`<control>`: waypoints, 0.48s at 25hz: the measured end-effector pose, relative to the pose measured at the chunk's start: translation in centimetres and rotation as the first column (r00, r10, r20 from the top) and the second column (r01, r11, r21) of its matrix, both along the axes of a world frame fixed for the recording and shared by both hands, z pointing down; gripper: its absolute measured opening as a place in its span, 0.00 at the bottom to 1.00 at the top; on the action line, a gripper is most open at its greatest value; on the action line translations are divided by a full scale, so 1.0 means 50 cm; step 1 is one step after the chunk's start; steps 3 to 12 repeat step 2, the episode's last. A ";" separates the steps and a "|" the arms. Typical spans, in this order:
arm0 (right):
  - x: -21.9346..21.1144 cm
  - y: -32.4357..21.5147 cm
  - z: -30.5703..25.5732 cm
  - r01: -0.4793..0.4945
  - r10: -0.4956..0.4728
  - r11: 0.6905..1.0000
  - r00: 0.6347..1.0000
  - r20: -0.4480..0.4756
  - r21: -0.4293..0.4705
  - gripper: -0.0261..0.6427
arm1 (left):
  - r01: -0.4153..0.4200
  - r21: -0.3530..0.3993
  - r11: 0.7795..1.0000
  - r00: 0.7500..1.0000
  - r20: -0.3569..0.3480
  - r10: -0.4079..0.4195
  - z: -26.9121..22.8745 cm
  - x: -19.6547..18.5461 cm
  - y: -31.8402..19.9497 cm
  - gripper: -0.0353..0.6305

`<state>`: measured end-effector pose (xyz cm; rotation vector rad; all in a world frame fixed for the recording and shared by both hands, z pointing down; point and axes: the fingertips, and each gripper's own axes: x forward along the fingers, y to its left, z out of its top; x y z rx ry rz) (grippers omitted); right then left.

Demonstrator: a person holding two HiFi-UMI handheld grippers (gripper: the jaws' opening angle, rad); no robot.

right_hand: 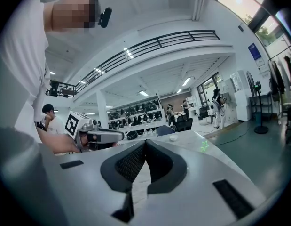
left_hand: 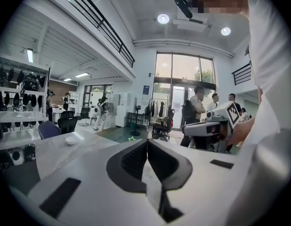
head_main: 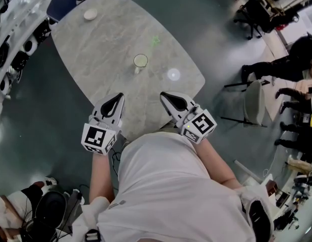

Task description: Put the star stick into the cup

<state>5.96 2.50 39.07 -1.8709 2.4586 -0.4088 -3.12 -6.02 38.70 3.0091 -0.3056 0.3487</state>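
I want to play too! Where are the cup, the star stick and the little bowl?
cup (head_main: 140, 61): head view, its open top.
star stick (head_main: 156, 41): head view, its green star.
little bowl (head_main: 90, 14): head view, its middle.

the table (head_main: 103, 52) is grey marbled, the star stick (head_main: 156, 41) green, the cup (head_main: 140, 61) white.
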 end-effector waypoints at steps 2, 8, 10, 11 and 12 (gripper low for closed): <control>0.002 -0.001 0.002 -0.001 0.001 1.000 1.000 0.007 0.000 0.06 | 0.003 -0.002 1.000 1.000 0.001 -0.003 0.003 -0.001 -0.001 0.06; 0.002 -0.001 0.002 -0.001 0.001 1.000 1.000 0.007 0.000 0.06 | 0.003 -0.002 1.000 1.000 0.001 -0.003 0.003 -0.001 -0.001 0.06; 0.002 -0.001 0.002 -0.001 0.001 1.000 1.000 0.007 0.000 0.06 | 0.003 -0.002 1.000 1.000 0.001 -0.003 0.003 -0.001 -0.001 0.06; 0.002 -0.001 0.002 -0.001 0.001 1.000 1.000 0.007 0.000 0.06 | 0.003 -0.002 1.000 1.000 0.001 -0.003 0.003 -0.001 -0.001 0.06; 0.002 -0.001 0.002 -0.001 0.001 1.000 1.000 0.007 0.000 0.06 | 0.003 -0.002 1.000 1.000 0.001 -0.003 0.003 -0.001 -0.001 0.06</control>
